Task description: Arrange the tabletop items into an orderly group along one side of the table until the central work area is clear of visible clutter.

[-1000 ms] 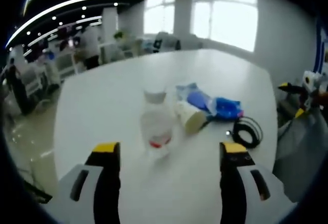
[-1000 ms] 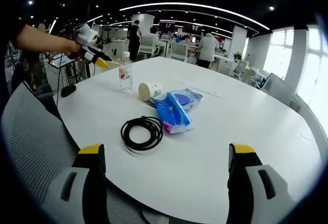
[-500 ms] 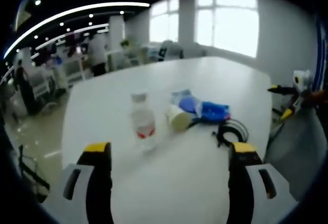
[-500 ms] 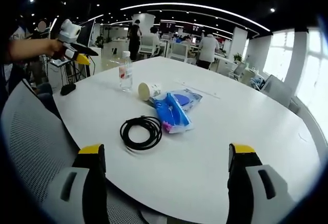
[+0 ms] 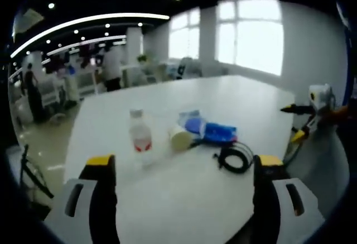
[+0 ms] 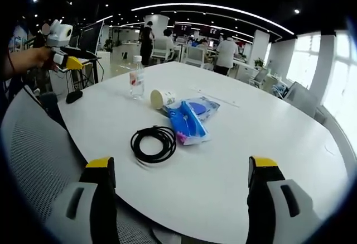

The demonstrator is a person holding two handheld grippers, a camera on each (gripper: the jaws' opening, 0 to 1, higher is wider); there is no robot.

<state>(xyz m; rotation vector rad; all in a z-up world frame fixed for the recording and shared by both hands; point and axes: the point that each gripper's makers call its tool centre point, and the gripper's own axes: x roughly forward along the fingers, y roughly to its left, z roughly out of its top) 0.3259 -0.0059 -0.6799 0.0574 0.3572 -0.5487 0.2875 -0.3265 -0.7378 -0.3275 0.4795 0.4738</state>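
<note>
On the white table (image 6: 251,127) stand a clear water bottle (image 6: 136,78) with a red label, a paper cup (image 6: 160,98) lying on its side, a blue plastic packet (image 6: 189,119) and a coiled black cable (image 6: 153,143). The left gripper view has the same bottle (image 5: 140,139), cup (image 5: 181,137), packet (image 5: 209,130) and cable (image 5: 234,158). My left gripper (image 5: 181,163) is open, back from the table's edge, empty. My right gripper (image 6: 181,166) is open and empty at the opposite edge. The left gripper (image 6: 71,60) is held off the table's far left corner.
A grey mesh chair back (image 6: 39,149) stands at the table's near left edge. Office desks, chairs and several people (image 6: 226,51) fill the background. Bright windows (image 5: 251,32) line the far wall. The other gripper (image 5: 304,122) hangs beyond the table's right edge.
My left gripper has pulled back from the bottle and away from the table, so the items look smaller and farther. The right gripper has held still.
</note>
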